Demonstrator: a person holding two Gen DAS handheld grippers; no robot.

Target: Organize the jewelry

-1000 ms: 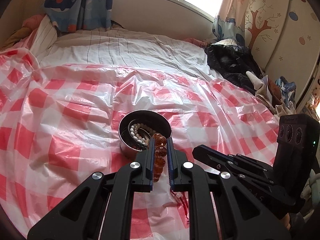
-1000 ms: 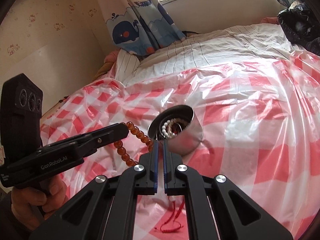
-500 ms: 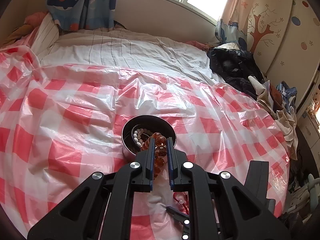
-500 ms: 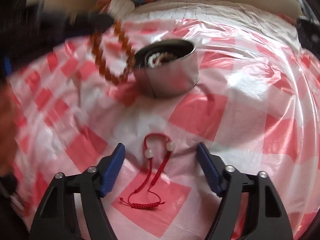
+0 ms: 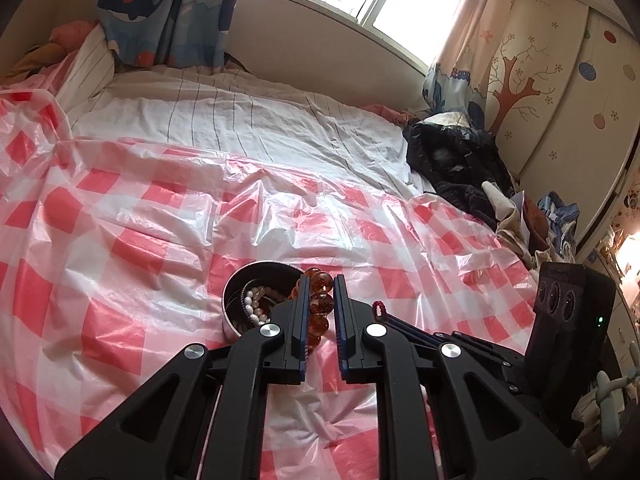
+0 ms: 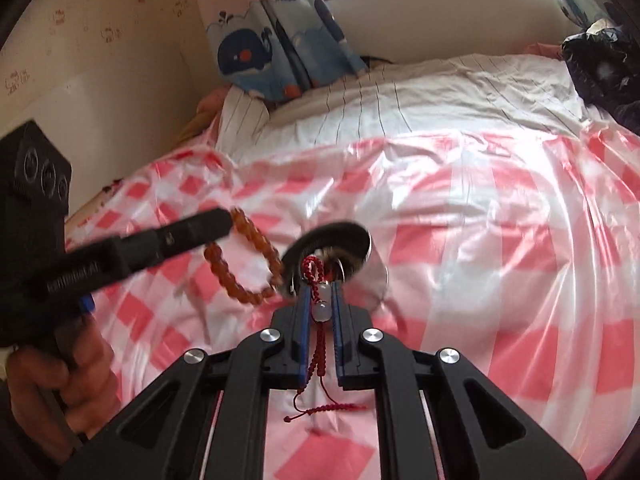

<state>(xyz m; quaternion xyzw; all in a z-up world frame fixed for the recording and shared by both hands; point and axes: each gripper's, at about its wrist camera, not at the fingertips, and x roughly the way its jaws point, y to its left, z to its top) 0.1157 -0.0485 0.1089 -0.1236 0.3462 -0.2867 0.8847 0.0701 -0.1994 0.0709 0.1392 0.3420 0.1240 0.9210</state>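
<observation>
Step in hand: both grippers are carrying bracelets toward the metal bowl (image 5: 244, 280), which is sitting on the red-checked plastic sheet (image 5: 120, 240) over the bed.
Left gripper (image 5: 320, 292): its fingers are standing narrow, pinching the amber bead bracelet (image 5: 320, 308); the loop is hanging just beside the bowl's near rim, not yet over the opening.
Right gripper (image 6: 320, 296): its jaws have just been closing, and they are now clamping the red cord bracelet (image 6: 318, 344) at its two pale beads, the knotted tail dangling below the fingers.
Bowl contents: a pearl strand (image 5: 254, 308) and other beaded pieces are already lying inside.
Doing it well: each loop is probably best carried fully over the opening before the fingers part, since the amber loop is hanging partly outside the rim and could drape over the edge.
Order: letting one gripper go first seems wise, as both are crowding the same small bowl.
Cord caution: the trailing red tail is likely to catch on the rim, so lowering the tail end first should help.
Bowl stability: the slick sheet may let the light bowl slide if nudged.
</observation>
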